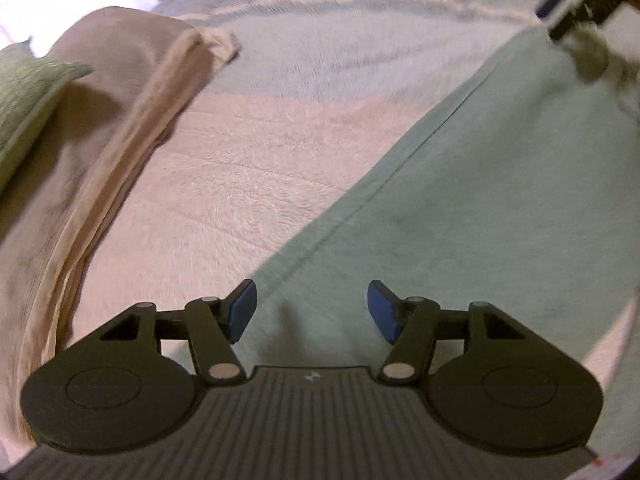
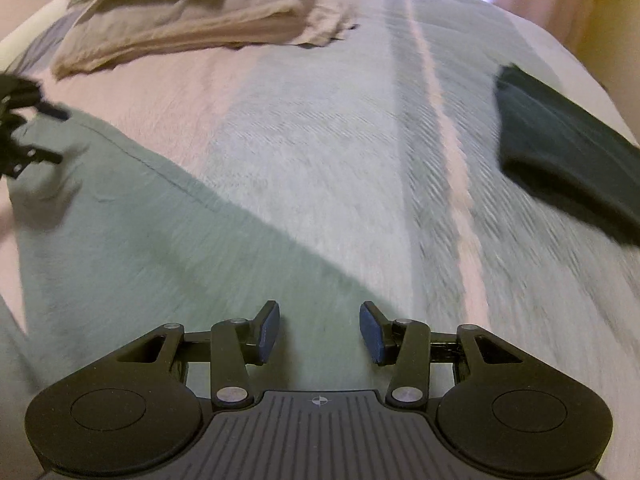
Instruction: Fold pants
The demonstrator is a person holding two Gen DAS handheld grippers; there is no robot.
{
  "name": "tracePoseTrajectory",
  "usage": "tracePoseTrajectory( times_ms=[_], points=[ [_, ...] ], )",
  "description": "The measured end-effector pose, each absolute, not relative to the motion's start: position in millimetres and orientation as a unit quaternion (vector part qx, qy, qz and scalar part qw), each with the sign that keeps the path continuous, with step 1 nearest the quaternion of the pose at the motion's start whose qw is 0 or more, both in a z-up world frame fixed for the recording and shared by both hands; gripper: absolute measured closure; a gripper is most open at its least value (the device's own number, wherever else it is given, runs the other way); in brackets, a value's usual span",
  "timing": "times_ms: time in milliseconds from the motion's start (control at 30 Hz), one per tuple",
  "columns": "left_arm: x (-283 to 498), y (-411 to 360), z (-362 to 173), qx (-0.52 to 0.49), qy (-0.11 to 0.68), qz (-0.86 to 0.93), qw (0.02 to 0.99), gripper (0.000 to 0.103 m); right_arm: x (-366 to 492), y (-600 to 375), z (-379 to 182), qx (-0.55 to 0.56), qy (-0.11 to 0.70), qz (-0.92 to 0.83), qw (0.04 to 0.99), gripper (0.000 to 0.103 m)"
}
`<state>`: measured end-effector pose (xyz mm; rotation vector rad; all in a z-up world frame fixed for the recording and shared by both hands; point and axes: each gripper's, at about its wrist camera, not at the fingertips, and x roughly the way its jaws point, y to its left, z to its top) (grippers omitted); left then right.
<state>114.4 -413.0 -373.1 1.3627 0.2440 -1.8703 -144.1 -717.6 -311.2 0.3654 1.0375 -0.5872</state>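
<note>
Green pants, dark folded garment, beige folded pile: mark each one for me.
Green pants [image 1: 500, 208]: left wrist view, flat middle of the cloth.
Dark folded garment [image 2: 560, 152]: right wrist view, its top face.
Beige folded pile [image 2: 192, 24]: right wrist view, upper layer.

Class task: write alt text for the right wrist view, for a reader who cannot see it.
The open, empty right gripper hovers over sage-green pants spread on a pink-and-blue striped blanket. Folded beige fabric lies beyond them, a dark garment at right.

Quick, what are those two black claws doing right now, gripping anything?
Left gripper: open, holding nothing, above the flat pale green cloth pants.
Right gripper: open, holding nothing, above the same pants.
</note>
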Motion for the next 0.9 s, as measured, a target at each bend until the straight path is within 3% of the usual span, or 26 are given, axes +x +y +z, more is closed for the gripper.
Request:
tracePoseTrajectory(
  times_ms=[167,233,333,400,433,467,500,533,633,900],
  points=[
    [125,-452,-406,0.582,0.070,-0.724,0.365,0.045,-129,-758,-337,0.186,0.503,-0.227,0.813,0.061],
    [130,-463,-415,0.596,0.068,-0.719,0.350,0.038,-126,-773,-347,0.196,0.516,-0.198,0.810,0.058],
    [134,-469,-428,0.605,0.066,-0.723,0.328,0.037,-129,-792,-359,0.234,0.519,-0.176,0.803,0.053],
    [132,-467,-435,0.606,0.072,-0.722,0.326,0.049,-130,-798,-363,0.250,0.519,-0.171,0.800,0.053],
    [130,-464,-437,0.606,0.073,-0.725,0.318,0.066,-129,-797,-363,0.251,0.520,-0.170,0.799,0.053],
    [128,-459,-437,0.608,0.067,-0.729,0.307,0.073,-127,-795,-362,0.244,0.523,-0.170,0.799,0.057],
    [126,-453,-437,0.610,0.053,-0.731,0.301,0.085,-125,-791,-359,0.233,0.524,-0.170,0.801,0.074],
    [123,-444,-438,0.618,0.022,-0.724,0.305,0.093,-123,-784,-357,0.226,0.524,-0.165,0.804,0.083],
    [121,-422,-430,0.617,-0.028,-0.710,0.337,0.097,-116,-753,-344,0.143,0.544,-0.178,0.808,0.103],
    [144,-314,-329,0.485,-0.015,-0.717,0.501,0.098,-140,-628,-250,-0.012,0.465,-0.315,0.827,0.103]
  ],
)
